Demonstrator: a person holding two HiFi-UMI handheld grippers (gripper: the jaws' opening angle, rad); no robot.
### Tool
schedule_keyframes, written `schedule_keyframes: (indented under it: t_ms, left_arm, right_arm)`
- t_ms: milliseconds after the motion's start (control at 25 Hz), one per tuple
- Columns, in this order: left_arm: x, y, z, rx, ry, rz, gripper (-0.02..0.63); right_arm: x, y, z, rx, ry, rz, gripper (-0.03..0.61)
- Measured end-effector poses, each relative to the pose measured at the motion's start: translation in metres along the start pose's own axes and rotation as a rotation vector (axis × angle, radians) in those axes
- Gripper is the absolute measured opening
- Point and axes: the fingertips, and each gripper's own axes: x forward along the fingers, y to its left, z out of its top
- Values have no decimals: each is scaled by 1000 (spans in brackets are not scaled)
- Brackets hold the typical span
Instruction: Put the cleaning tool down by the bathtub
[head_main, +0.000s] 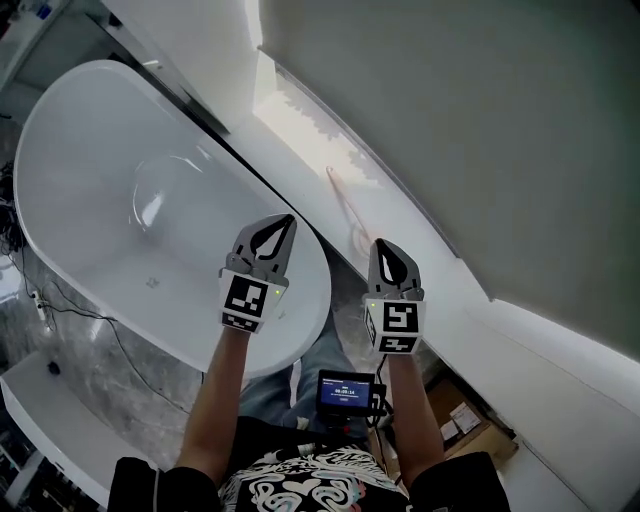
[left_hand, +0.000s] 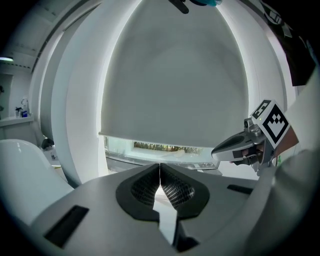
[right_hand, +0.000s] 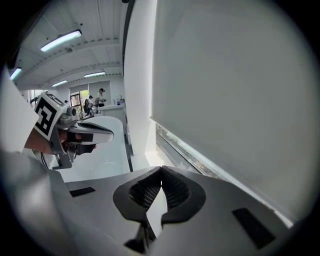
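A white bathtub (head_main: 100, 150) stands beside a pale window ledge (head_main: 300, 140). The cleaning tool (head_main: 343, 208) lies on this ledge, just ahead of your right tongs (head_main: 383, 245). These and your left tongs (head_main: 288, 221) are pressed together, holding nothing.

There were two claws, the left claw (head_main: 288, 220) and the right claw (head_main: 384, 244). Each carried one marker cube, so there were two cubes: the left cube (head_main: 246, 300) and the right cube (head_main: 393, 327). Two forearms (head_main: 225, 390) reached from behind the claws. One white bathtub (head_main: 90, 190) lay left of the left claw. One thin pinkish stick (head_main: 343, 208) lay on one white ledge (head_main: 300, 130), just ahead of the right claw. One grey blind (head_main: 480, 120) hung ahead of both claws. Behind the right claw were one small screen (head_main: 345, 388) and one cardboard box (head_main: 465, 425). In the right gripper view, four long ceiling lamps (right_hand: 61, 40) showed above the left claw.
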Motion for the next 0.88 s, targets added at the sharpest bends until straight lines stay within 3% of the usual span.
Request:
schedule_keyframes:
  t_ms: [520,880]
  left_arm:
    - [-80,-42,108,86,-119,-24,17]
    - [-139,-78,143,128,-173,-32,17]
  right_arm:
    - [-124,2,74,47,-162,-95,28]
    - [-206,15,98,80,-264,-147,28]
